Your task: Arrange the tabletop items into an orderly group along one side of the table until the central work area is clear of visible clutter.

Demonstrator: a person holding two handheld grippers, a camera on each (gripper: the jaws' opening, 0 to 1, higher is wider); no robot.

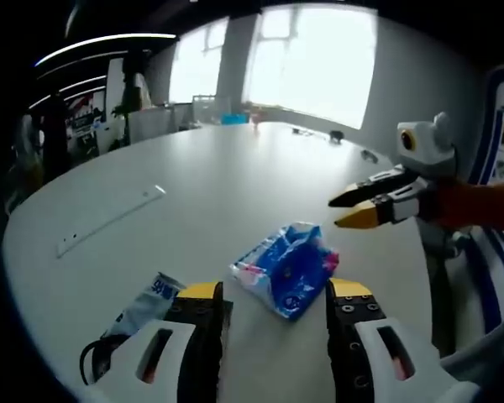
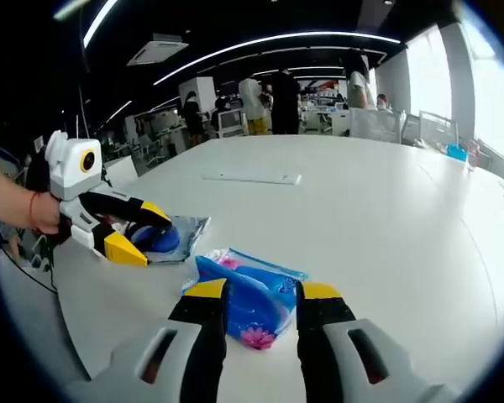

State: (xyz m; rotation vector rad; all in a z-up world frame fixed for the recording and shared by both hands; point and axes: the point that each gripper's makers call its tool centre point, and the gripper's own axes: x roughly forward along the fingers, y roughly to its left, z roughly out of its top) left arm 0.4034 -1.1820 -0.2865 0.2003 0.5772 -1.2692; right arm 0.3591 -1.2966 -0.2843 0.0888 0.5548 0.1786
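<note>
A wide white table is seen under bright windows, with an office behind it in the right gripper view. A flat white strip lies at centre left of the left gripper view. The blue packet lies low at centre, between the spread jaws of the left gripper. In the right gripper view it sits between the 2 parted jaws of the right gripper, contact unclear. A silvery pouch lies at lower left.
</note>
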